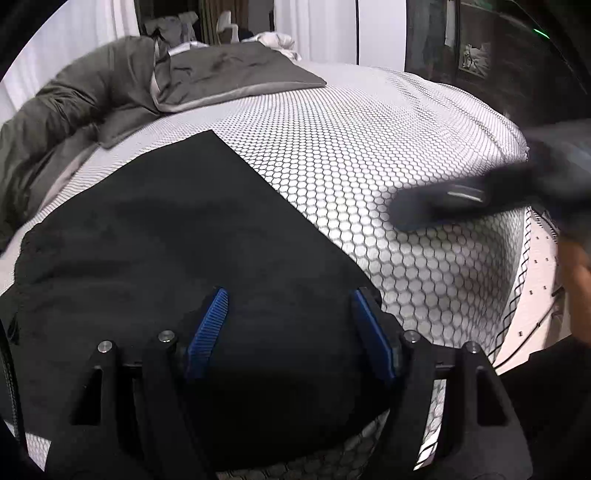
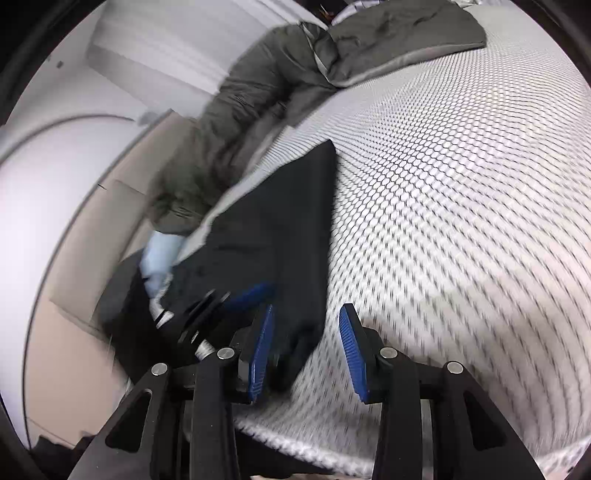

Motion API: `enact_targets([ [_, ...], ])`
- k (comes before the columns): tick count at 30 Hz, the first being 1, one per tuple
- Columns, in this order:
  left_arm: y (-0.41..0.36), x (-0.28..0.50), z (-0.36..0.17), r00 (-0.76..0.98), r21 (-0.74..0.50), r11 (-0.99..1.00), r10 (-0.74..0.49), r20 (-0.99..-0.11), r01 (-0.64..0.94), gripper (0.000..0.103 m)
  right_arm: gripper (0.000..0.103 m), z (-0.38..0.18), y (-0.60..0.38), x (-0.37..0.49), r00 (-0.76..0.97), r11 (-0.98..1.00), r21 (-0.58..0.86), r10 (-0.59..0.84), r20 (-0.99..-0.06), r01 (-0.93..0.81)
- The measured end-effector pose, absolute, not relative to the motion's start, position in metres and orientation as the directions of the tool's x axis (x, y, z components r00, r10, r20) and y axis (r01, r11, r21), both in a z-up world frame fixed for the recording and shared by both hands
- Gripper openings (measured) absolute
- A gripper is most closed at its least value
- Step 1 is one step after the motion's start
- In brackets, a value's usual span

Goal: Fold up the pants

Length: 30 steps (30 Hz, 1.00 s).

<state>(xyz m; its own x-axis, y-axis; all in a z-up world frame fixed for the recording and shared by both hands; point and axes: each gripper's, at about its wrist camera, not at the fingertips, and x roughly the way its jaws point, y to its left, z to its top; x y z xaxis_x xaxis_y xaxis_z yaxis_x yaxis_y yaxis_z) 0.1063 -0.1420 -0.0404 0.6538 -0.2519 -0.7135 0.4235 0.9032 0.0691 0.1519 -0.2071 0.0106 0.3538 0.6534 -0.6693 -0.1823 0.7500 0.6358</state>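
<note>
Black pants (image 1: 166,229) lie folded flat in a long panel on the honeycomb-patterned bed cover (image 1: 369,147). My left gripper (image 1: 289,293) hovers over their near end, jaws wide apart, nothing pinched between the blue pads. My right gripper (image 1: 443,206) appears there as a dark blur over the bed at the right. In the right wrist view the pants (image 2: 280,221) run away from me. Their near corner lies between the parted jaws of my right gripper (image 2: 307,310), and neither pad presses on the cloth. The left gripper (image 2: 221,306) shows blurred just to the left.
A grey duvet (image 1: 110,85) and a flat grey blanket (image 1: 236,74) lie bunched at the far left of the bed. The duvet (image 2: 258,92) hangs over the bed's left edge. White curtains (image 1: 317,26) and dark furniture (image 1: 480,55) stand beyond. A hand (image 1: 580,273) shows at the right.
</note>
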Motion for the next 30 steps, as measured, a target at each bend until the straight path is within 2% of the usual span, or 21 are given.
enact_targets([
  [5, -0.131, 0.099, -0.045, 0.646, 0.048, 0.897, -0.278, -0.711, 0.438, 0.067, 0.037, -0.014, -0.161, 0.199, 0.288, 0.802, 0.563, 0.597, -0.749, -0.198],
  [7, -0.129, 0.097, -0.046, 0.641, 0.035, 0.897, -0.286, -0.712, 0.44, 0.067, 0.024, -0.025, -0.151, 0.229, 0.295, 0.823, 0.531, 0.569, -0.768, -0.204],
  [10, -0.126, 0.093, -0.048, 0.643, 0.04, 0.895, -0.287, -0.71, 0.444, 0.067, 0.019, -0.044, -0.144, 0.282, 0.325, 0.806, 0.575, 0.587, -0.742, -0.142],
  [13, -0.123, 0.093, -0.049, 0.637, 0.031, 0.892, -0.297, -0.711, 0.45, 0.067, 0.018, -0.053, -0.142, 0.319, 0.336, 0.797, 0.592, 0.594, -0.731, -0.122],
  [21, -0.118, 0.098, -0.044, 0.62, 0.008, 0.886, -0.318, -0.718, 0.464, 0.067, 0.017, -0.043, -0.115, 0.381, 0.358, 0.872, 0.443, 0.489, -0.796, -0.206],
  [24, -0.109, 0.099, -0.034, 0.605, -0.025, 0.879, -0.348, -0.716, 0.476, 0.068, 0.026, -0.042, -0.116, 0.386, 0.342, 0.88, 0.442, 0.476, -0.81, -0.177],
  [26, -0.096, 0.101, -0.023, 0.61, -0.056, 0.884, -0.364, -0.703, 0.464, 0.068, 0.035, -0.036, -0.115, 0.384, 0.339, 0.867, 0.475, 0.497, -0.799, -0.152],
  [28, -0.073, 0.104, -0.01, 0.633, -0.076, 0.899, -0.362, -0.684, 0.432, 0.07, 0.049, -0.023, -0.129, 0.358, 0.351, 0.847, 0.507, 0.528, -0.773, -0.159],
  [30, -0.038, 0.104, 0.005, 0.682, -0.095, 0.93, -0.328, -0.654, 0.355, 0.074, 0.05, -0.013, -0.139, 0.33, 0.374, 0.838, 0.52, 0.541, -0.754, -0.164],
])
